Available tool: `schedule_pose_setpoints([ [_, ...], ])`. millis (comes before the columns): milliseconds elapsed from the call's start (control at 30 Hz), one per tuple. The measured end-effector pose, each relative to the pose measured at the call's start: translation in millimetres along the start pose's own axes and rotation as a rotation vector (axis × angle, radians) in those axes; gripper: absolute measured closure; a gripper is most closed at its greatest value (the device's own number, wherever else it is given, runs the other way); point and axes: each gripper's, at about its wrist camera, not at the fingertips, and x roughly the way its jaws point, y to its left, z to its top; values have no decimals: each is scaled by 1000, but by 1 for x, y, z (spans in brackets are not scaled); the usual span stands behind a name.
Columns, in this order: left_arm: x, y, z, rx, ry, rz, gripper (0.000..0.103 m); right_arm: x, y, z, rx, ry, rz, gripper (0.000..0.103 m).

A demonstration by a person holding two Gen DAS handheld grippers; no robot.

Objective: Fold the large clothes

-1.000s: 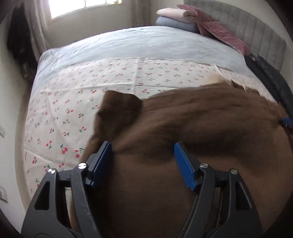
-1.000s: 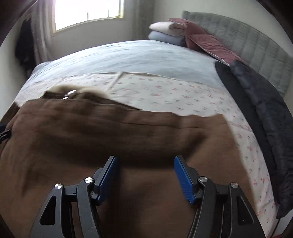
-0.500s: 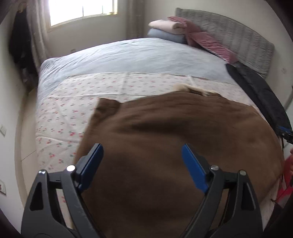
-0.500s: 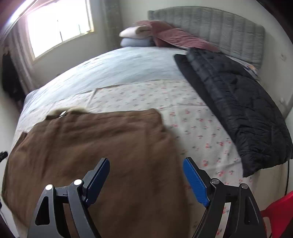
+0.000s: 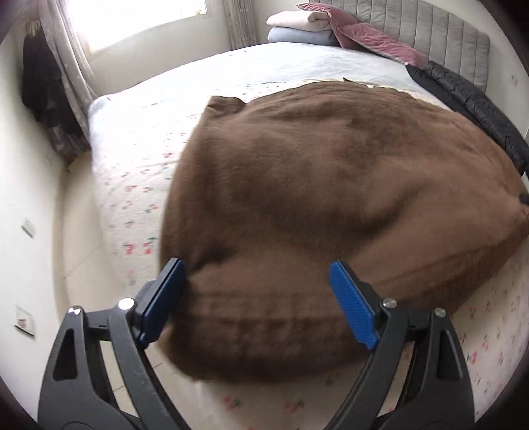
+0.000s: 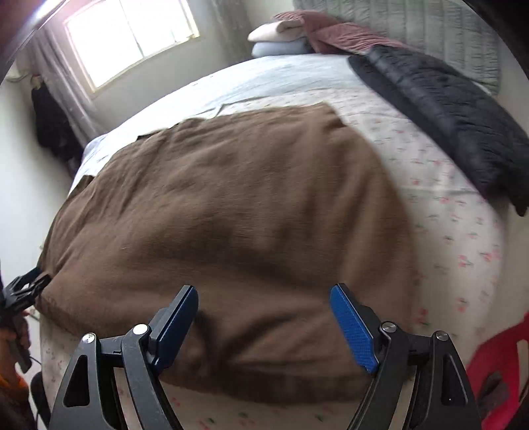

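Two grippers hang over one big brown garment [image 5: 330, 198] spread across the cherry-print sheet [image 5: 132, 185] on the bed [image 5: 205, 72]. The left gripper [image 5: 256, 297] has its jaws spread wide with the near hem lying between them, not pinched; the right gripper [image 6: 264, 317] is likewise released, with cloth bunched under its blue pads [image 6: 352, 325] but nothing clamped. The garment looks laid out flat and not yet folded, so I judge this to be the spreading or first-fold stage. The next move probably calls for closing each gripper on a near corner or hem edge and carrying it toward the far edge, keeping the two sides level so the fold lands square. The fabric is thick and fuzzy, like fleece or wool, with soft rolling wrinkles and a rounded, doubled near edge; it should drape heavily and resist sharp creasing. A quilted black jacket [image 6: 446, 109] lies along the bed's right side, well apart, and folded pillows [image 5: 297, 24] sit by the padded grey headboard [image 5: 429, 29].
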Motion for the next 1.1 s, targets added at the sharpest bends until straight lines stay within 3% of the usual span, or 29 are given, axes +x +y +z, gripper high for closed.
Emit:
schedule_pose_setpoints([
  [67, -13, -1, 2, -23, 18, 28, 14, -20, -1, -4, 39, -2, -16, 19],
  [200, -45, -10, 1, -131, 43, -94, 13, -69, 27, -17, 31, -71, 47, 19],
  [300, -64, -34, 0, -161, 64, -149, 3, -91, 54, -27, -22, -102, 26, 17],
  [400, -78, -67, -4, -152, 57, -135, 1, -96, 73, -38, -53, -116, -32, 15],
  [500, -82, -91, -11, -150, 81, -117, 1, -89, 85, -51, -62, -75, -87, 14],
  [667, -89, -115, -21, -154, 110, -106, 1, -77, 94, -67, -45, 13, -41, 13],
  [833, -92, -135, -25, -140, 116, -81, 1, -78, 115, -72, -141, -13, -119, 2],
  [1100, -99, -151, -26, -113, 97, -78, 1, -80, 120, -73, -150, -10, -126, 1],
])
